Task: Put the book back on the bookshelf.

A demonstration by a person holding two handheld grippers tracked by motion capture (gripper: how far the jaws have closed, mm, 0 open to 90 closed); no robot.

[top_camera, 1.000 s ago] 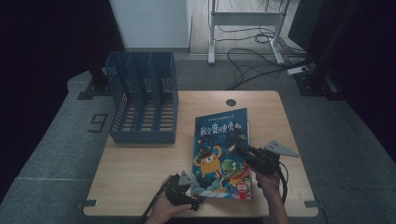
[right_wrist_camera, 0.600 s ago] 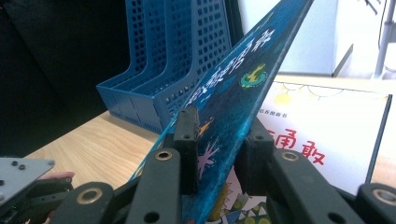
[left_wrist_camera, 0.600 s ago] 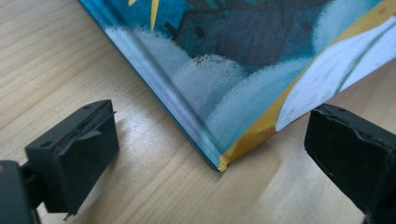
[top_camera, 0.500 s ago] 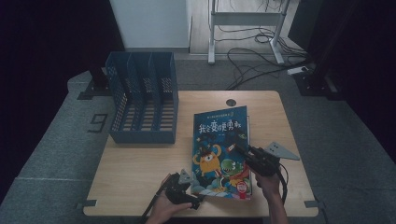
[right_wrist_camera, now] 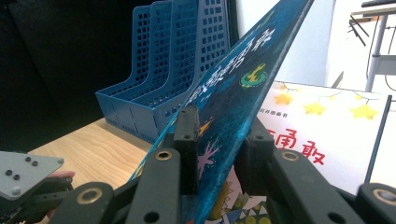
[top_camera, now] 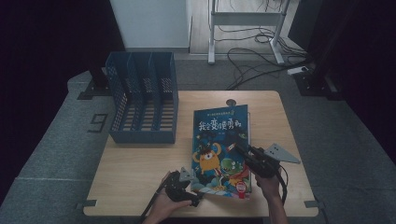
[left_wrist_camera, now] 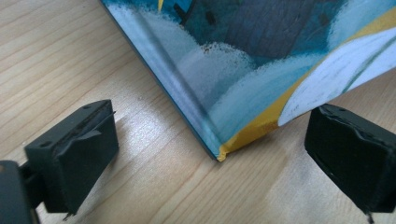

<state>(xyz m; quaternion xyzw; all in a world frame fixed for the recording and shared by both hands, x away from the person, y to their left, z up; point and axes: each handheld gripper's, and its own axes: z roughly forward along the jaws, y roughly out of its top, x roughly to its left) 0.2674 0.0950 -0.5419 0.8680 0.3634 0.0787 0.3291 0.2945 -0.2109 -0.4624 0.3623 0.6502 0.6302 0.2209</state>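
A blue picture book (top_camera: 219, 140) with cartoon monsters lies on the wooden table (top_camera: 140, 168). My right gripper (top_camera: 239, 143) is shut on the right edge of its front cover (right_wrist_camera: 238, 88) and holds that cover tilted up, so the white first page (right_wrist_camera: 327, 130) with red characters shows beneath. My left gripper (top_camera: 195, 186) rests on the table at the book's near left corner (left_wrist_camera: 219, 156). It is open, with one jaw on each side of that corner and neither touching it.
A blue slotted file rack (top_camera: 142, 100) with several upright compartments stands at the table's back left, also seen as the rack (right_wrist_camera: 168, 70) behind the lifted cover. Bare wood lies between rack and book. The near table edge is just behind both hands.
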